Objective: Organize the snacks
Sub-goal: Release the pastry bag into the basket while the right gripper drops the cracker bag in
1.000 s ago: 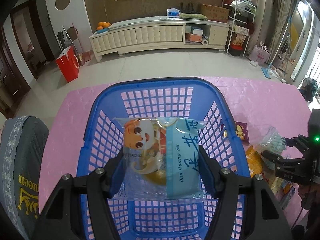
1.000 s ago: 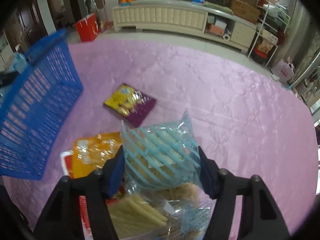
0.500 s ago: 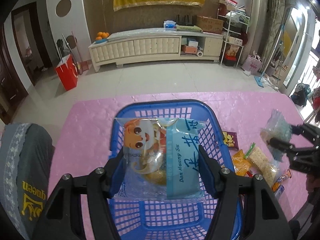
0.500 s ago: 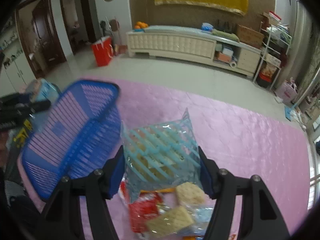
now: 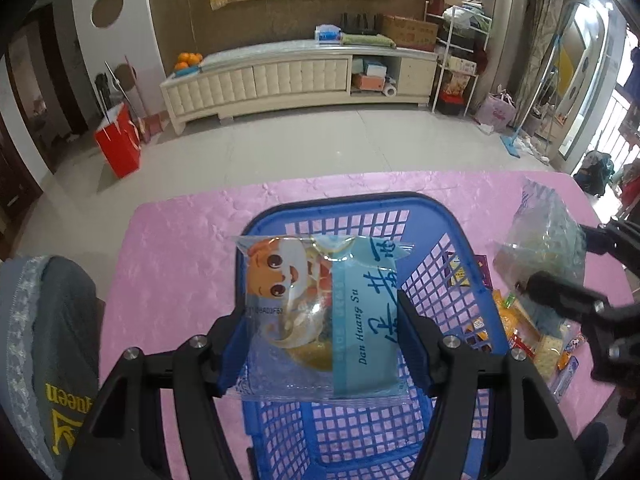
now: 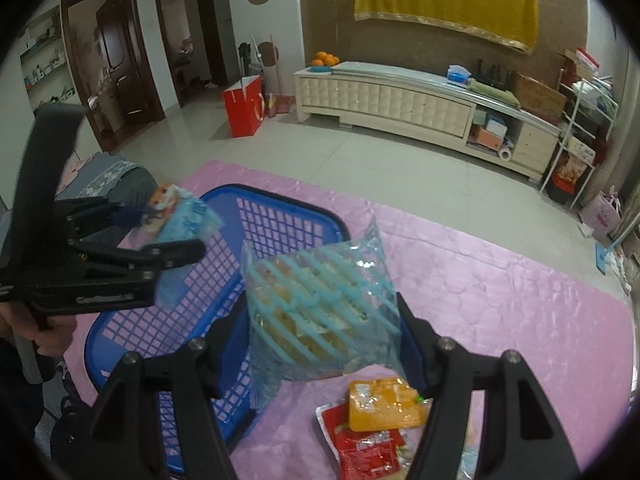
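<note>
Hovering left gripper (image 5: 320,344) over basket (image 5: 472,280)

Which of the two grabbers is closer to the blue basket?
Left. The left gripper holds its cartoon packet right above the basket. The right gripper, holding the striped bag, is beside the basket's rim, over the pink cloth.

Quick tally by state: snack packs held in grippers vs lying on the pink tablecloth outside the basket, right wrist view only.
Held in grippers: 2, the light-blue cartoon-print snack pack in the left gripper, the clear blue-striped cracker bag in the right gripper.
On cloth: 2 clearly visible, the orange foil packet, the red sauce packet.
Baskets: 1, the blue plastic lattice basket.
Total: 5.
</note>
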Demonstrator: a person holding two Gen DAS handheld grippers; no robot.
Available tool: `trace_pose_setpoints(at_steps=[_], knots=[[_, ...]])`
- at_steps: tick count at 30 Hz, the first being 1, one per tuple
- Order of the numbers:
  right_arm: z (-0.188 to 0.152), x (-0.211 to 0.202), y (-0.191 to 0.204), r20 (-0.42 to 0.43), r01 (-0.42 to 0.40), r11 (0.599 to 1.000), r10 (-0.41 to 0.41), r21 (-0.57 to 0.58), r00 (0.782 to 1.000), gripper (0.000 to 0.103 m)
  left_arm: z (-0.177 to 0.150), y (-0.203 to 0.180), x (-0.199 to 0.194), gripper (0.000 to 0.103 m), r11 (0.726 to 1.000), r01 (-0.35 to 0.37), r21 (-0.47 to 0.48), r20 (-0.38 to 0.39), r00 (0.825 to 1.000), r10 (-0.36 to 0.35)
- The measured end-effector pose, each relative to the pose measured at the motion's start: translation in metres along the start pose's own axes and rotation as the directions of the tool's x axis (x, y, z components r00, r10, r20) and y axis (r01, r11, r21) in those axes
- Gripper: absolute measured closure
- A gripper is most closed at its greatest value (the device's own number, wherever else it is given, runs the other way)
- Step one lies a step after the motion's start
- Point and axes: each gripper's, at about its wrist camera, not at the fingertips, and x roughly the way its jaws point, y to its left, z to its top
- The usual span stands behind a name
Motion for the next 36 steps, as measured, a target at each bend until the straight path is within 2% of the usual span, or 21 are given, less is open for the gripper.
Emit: trace_pose_setpoints(at_steps=[9,13,19,27,36], knots=[[-0.008,0.004,0.001,-0.026,0.005,1.000,-0.005,0.001,1.000,0.034,0.000,-0.012,0.025,0.039,0.999,-0.017,0.031,-0.037,0.999,0.018],[-0.009,0.004,0.002,-0.031,0.015,1.000,-0.015,-0.006,0.999,0.034,0.002,-0.015,0.025,0.020,0.997,-0.043,0.059,-0.007,0.999,0.044],[-0.006,-0.001,0.004,-0.025,-0.003,1.000,0.003,0.009,1.000,0.034,0.004,-0.010,0.011,0.020,0.997,-0.048,0.059,0.028,0.999,0.046],[0.011,-0.007,0.023,-0.002,-0.017,0.999,0.017,-0.029,1.000,0.034,-0.003,0.004,-0.027,0.020,0.998,-0.047,0.042,0.075,0.996,0.044],[0.036,0.013,0.042,-0.008,-0.011,0.998,0.011,-0.067,1.000,0.034,-0.008,0.036,-0.048,0.020,0.999,-0.050,-0.018,0.095,0.994,0.052]])
